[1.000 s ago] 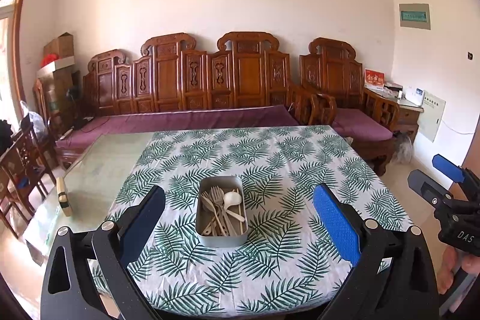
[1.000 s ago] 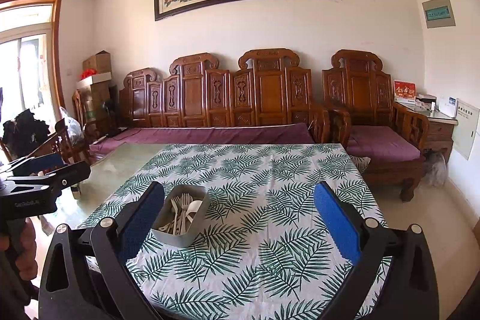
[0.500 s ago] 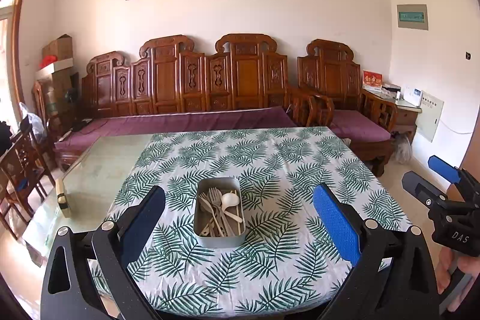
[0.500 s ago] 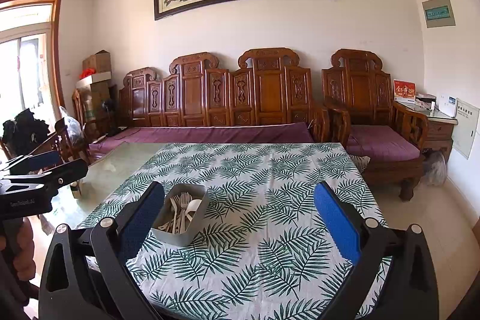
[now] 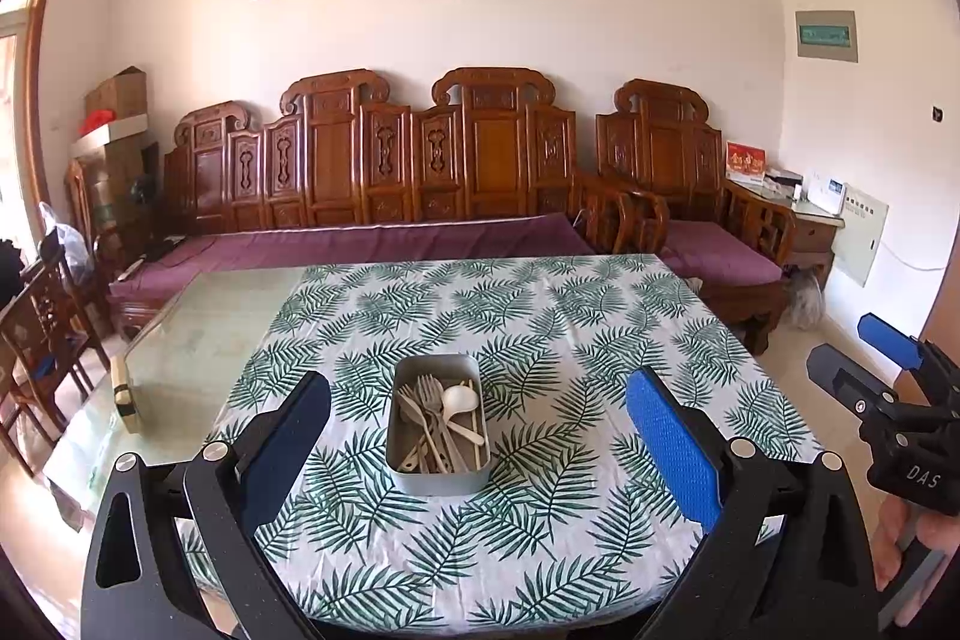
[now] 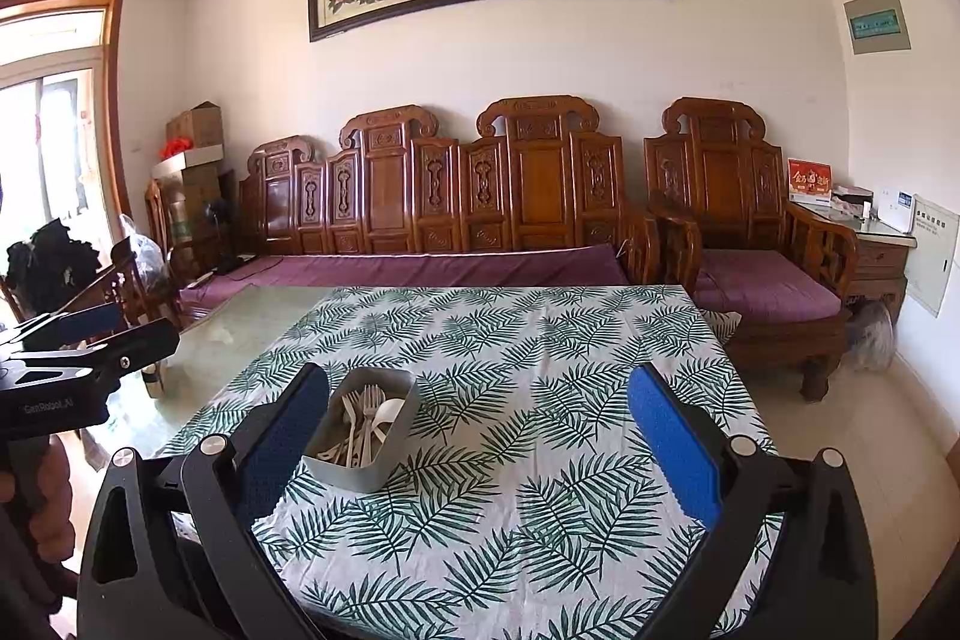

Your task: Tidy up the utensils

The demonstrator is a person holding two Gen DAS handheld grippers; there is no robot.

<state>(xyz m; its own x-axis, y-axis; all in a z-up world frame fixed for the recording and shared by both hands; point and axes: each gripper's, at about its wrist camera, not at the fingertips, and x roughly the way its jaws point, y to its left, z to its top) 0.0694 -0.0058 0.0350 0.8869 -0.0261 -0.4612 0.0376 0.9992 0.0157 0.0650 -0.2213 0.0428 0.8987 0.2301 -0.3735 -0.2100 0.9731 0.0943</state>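
A grey metal tin (image 5: 437, 424) sits on the leaf-print tablecloth (image 5: 540, 328), holding several pale forks, spoons and chopsticks (image 5: 441, 421). My left gripper (image 5: 480, 436) is open and empty, held short of the tin, which lies between its blue fingers. My right gripper (image 6: 480, 436) is open and empty; the tin (image 6: 363, 427) lies by its left finger. Each gripper shows in the other's view: the right gripper (image 5: 888, 376) at the far right, the left gripper (image 6: 78, 340) at the far left.
Bare glass tabletop (image 5: 198, 334) lies left of the cloth, with a small wooden block (image 5: 123, 391) at its edge. A carved wooden sofa with purple cushions (image 5: 372, 238) stands behind the table. Wooden chairs (image 5: 36, 334) stand at the left.
Both grippers have shifted only slightly; the tin sits a little higher in the left wrist view. Both stay open and nothing has been touched.
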